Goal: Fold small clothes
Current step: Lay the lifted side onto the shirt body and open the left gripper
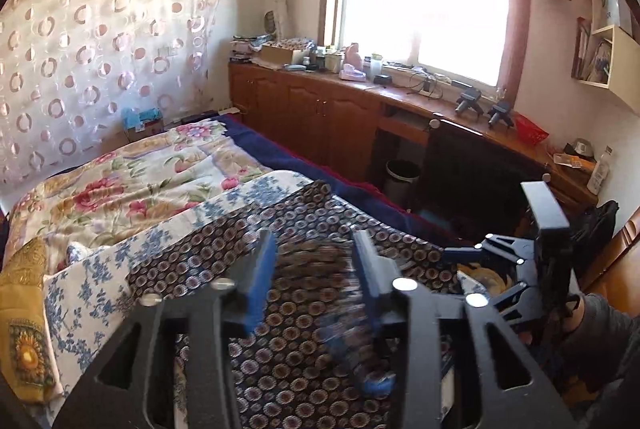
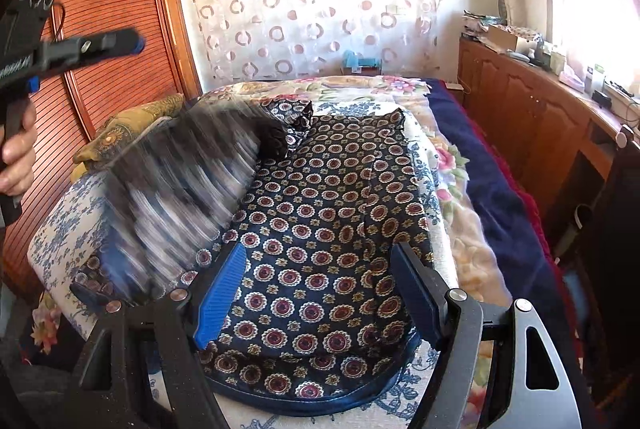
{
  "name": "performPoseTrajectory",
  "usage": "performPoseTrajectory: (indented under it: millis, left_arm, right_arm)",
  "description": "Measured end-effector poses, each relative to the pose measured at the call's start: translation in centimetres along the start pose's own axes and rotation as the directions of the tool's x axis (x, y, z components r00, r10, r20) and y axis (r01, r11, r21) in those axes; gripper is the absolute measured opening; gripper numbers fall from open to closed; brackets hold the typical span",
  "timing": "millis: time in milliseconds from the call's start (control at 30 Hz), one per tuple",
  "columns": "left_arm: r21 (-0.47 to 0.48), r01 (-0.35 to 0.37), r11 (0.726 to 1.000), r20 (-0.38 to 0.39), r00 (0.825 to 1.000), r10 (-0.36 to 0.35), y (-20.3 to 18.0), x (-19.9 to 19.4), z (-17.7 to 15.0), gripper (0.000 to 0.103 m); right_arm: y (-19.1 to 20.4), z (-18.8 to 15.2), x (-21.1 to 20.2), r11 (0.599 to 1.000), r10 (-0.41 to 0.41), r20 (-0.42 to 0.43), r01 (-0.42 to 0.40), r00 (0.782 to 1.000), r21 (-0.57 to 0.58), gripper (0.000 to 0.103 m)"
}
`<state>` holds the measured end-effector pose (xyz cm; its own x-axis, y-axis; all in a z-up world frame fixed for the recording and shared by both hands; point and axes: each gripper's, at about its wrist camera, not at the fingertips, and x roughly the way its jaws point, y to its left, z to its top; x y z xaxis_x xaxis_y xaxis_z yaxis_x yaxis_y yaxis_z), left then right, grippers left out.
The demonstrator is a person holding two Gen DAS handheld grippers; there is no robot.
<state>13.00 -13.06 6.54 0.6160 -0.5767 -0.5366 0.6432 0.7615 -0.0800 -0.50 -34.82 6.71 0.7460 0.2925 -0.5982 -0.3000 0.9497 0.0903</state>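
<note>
A dark navy garment (image 2: pixel 328 213) printed with round red and gold medallions lies spread on a white cushion with blue flowers (image 2: pixel 60 229). Its left flap (image 2: pixel 180 189) is a motion blur, loose in the air over the garment's left side. My left gripper (image 1: pixel 316 285) is open, its blue pads apart with only blurred cloth seen below them. In the right wrist view the left gripper (image 2: pixel 136 41) is well above the flap, held by a hand (image 2: pixel 16 153). My right gripper (image 2: pixel 320 293) stands open just over the garment's near hem, gripping nothing.
The cushion rests on a bed with a flowered quilt (image 1: pixel 132 181) and a navy blanket (image 2: pixel 492 189). A yellow sunflower pillow (image 1: pixel 28 341) lies at the left. Wooden cabinets (image 1: pixel 320 113) with a cluttered top run under the window, with a bin (image 1: pixel 402 175) beside them. A slatted wooden wardrobe (image 2: pixel 108 9) stands to the left.
</note>
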Motion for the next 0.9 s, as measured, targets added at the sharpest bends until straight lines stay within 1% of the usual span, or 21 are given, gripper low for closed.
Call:
performPoseTrajectory:
  millis: [33, 100, 167, 267, 367, 500, 667, 900]
  left_arm:
    - [-0.007, -0.010, 1.000, -0.004, 1.000, 0.010, 0.3, -0.1, -0.4, 0.047]
    - [-0.028, -0.015, 1.000, -0.014, 1.000, 0.015, 1.1, -0.2, -1.2, 0.051]
    - [-0.043, -0.045, 0.998, -0.023, 0.999, 0.044, 2.2, -0.4, -2.3, 0.069]
    - [-0.059, -0.069, 0.996, -0.047, 0.997, 0.066, 3.6, -0.3, -4.0, 0.077]
    - [-0.066, -0.108, 0.992, -0.081, 0.991, 0.103, 4.7, 0.1, -5.9, 0.077]
    - [-0.084, -0.158, 0.984, -0.097, 0.984, 0.150, 5.4, 0.6, -7.8, 0.077]
    - [-0.137, -0.166, 0.977, -0.094, 0.984, 0.154, 5.5, 1.2, -9.3, 0.077]
    - [-0.122, -0.207, 0.971, -0.110, 0.975, 0.194, 5.0, 2.2, -10.3, 0.077]
  right_arm:
    - [0.0, 0.0, 0.1, 1.000, -0.002, 0.000, 0.002, 1.000, 0.003, 0.077]
    - [-0.4, 0.1, 0.3, 1.000, 0.002, -0.003, -0.002, 1.000, 0.013, 0.077]
    - [-0.3, 0.3, 1.0, 1.000, 0.004, -0.007, -0.003, 1.000, 0.013, 0.077]
    - [-0.2, 0.8, 1.8, 1.000, 0.007, -0.013, -0.007, 1.000, 0.010, 0.077]
    - [-0.2, 1.4, 2.2, 1.000, 0.012, -0.020, -0.012, 1.000, 0.003, 0.077]
    - [-0.2, 2.5, 3.0, 1.000, 0.018, -0.027, -0.019, 0.999, -0.016, 0.077]
    - [0.1, 3.9, 3.9, 0.999, 0.013, -0.020, -0.013, 1.000, -0.036, 0.077]
    - [0.2, 5.6, 6.2, 0.998, 0.038, -0.047, -0.040, 0.998, -0.041, 0.077]
